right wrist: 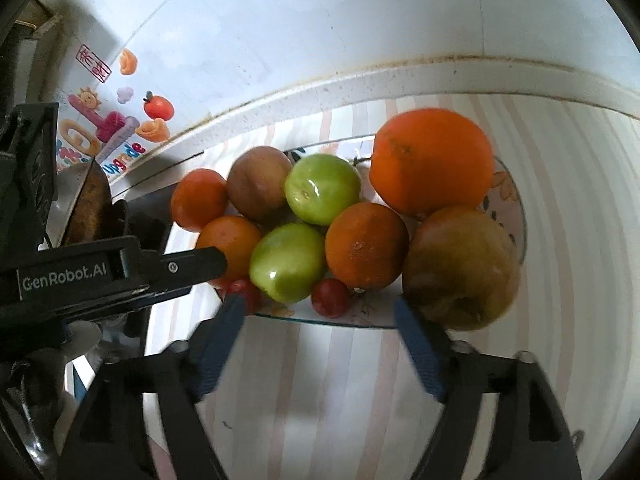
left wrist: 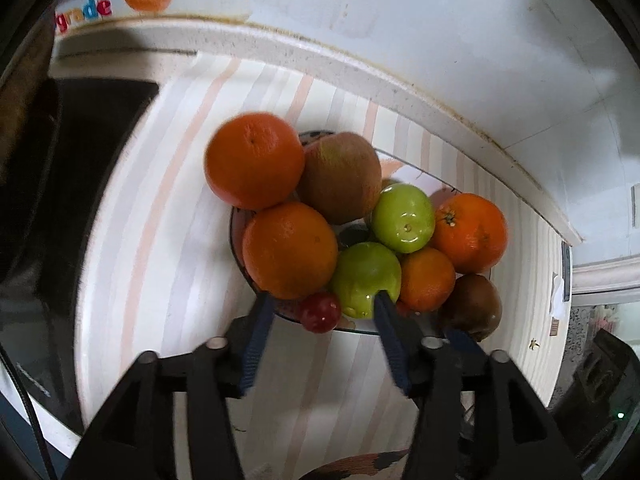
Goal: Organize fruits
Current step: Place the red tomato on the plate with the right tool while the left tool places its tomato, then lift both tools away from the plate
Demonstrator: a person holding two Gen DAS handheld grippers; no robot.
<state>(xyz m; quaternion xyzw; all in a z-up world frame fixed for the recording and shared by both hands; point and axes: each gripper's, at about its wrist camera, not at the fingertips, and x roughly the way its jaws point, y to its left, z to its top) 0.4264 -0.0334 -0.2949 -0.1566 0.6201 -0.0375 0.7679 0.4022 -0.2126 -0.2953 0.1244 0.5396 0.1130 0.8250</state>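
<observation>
A glass plate (left wrist: 236, 216) (right wrist: 516, 216) on a striped cloth holds a heap of fruit: several oranges (left wrist: 290, 250) (right wrist: 432, 160), two green apples (left wrist: 366, 276) (right wrist: 288, 262), brownish apples (left wrist: 340, 178) (right wrist: 460, 268) and small red fruits (left wrist: 320, 312) (right wrist: 330, 298). My left gripper (left wrist: 324, 300) stands open just above the plate's near rim, with the small red fruit between its blue fingers (left wrist: 258, 340), untouched. My right gripper (right wrist: 320, 304) is open wide at the near rim, nothing pressed between its fingers (right wrist: 418, 344). The left gripper's body (right wrist: 100, 272) shows at the left of the right wrist view.
A white tiled wall (left wrist: 400, 20) with fruit stickers (right wrist: 156, 108) rises behind the counter's speckled raised edge (left wrist: 360, 68). A dark sink or stove area (left wrist: 80, 140) lies left of the cloth. Striped cloth (right wrist: 320, 380) shows in front of the plate.
</observation>
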